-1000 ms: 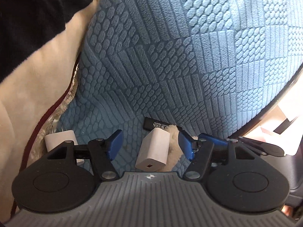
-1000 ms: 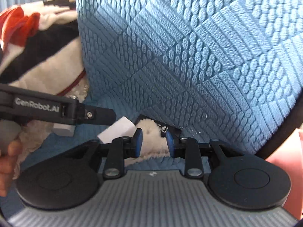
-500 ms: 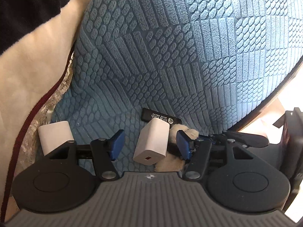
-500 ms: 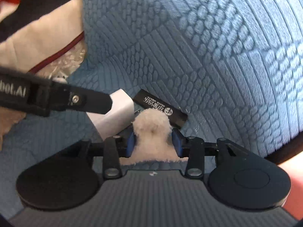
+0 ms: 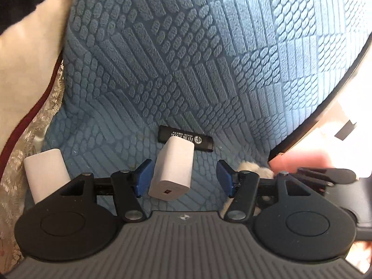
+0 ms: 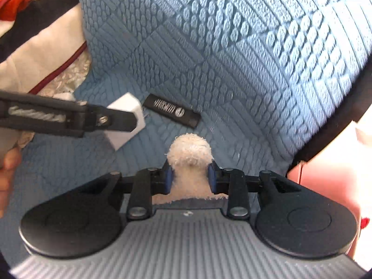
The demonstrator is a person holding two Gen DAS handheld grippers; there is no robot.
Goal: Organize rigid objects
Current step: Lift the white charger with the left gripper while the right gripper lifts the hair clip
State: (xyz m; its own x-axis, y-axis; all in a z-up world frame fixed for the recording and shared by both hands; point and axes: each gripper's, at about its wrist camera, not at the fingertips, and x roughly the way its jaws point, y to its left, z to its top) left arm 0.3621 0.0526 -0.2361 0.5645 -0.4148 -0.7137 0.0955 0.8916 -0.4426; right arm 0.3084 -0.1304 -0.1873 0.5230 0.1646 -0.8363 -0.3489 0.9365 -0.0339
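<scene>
Right now the right gripper (image 6: 188,177) is clamping a fluffy cream plush lump (image 6: 189,152), while the left gripper (image 5: 183,177) is straddling a white rectangular charger block (image 5: 173,171), jaws apart. A black printed stick (image 5: 186,138) is lying just beyond on the blue textured cushion (image 5: 209,58). Closing off-centre could tip the tilted charger away.

Bright daylight overexposes the right edge; fisheye bending, slight motion blur.

The left tool (image 6: 130,122) covers part of the white charger (image 6: 126,121); its printed lettering is blurred unreadable.
</scene>
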